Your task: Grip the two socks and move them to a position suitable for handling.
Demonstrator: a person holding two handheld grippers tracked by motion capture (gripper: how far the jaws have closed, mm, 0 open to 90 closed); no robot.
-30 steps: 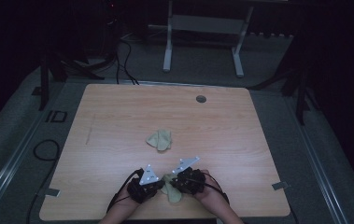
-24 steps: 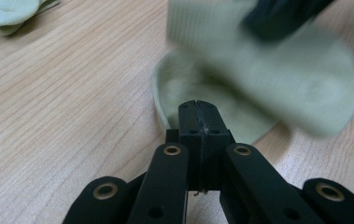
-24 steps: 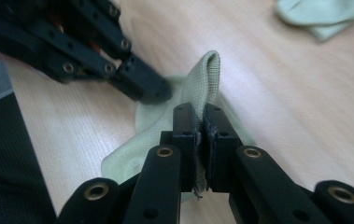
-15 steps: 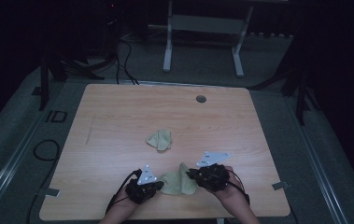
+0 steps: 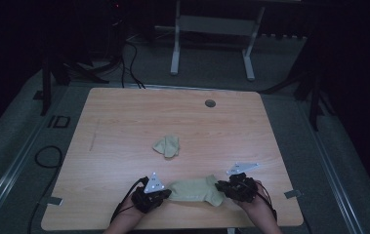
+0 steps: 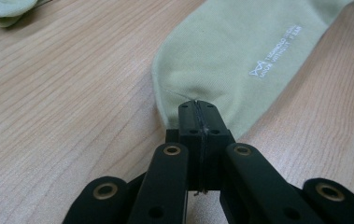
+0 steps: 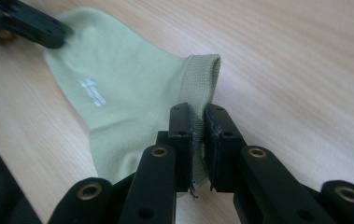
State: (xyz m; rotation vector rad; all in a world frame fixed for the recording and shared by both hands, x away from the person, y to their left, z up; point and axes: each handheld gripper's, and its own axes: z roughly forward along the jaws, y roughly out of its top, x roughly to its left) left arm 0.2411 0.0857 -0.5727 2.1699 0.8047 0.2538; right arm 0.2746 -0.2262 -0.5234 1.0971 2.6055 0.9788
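A pale green sock (image 5: 192, 189) lies stretched flat near the table's front edge, between my two grippers. My left gripper (image 5: 165, 193) is shut on its toe end; in the left gripper view the jaws (image 6: 197, 106) pinch the sock (image 6: 240, 56), which has small white lettering. My right gripper (image 5: 220, 186) is shut on the ribbed cuff; in the right gripper view the cuff (image 7: 201, 79) sits between the jaws of this gripper (image 7: 197, 119). The left gripper (image 7: 23, 24) also shows at the far end of the sock there. A second, crumpled green sock (image 5: 167, 145) lies mid-table.
The wooden table (image 5: 124, 122) has a round grommet (image 5: 210, 103) near its far edge. Beyond the table stand a metal frame (image 5: 212, 29) and floor cables (image 5: 129, 58). The crumpled sock's edge (image 6: 2, 11) shows at the top left of the left gripper view.
My right gripper has moved to the right with the cuff in it, and the bunched sock is now drawn out flat between the two grippers. The left gripper has barely moved.
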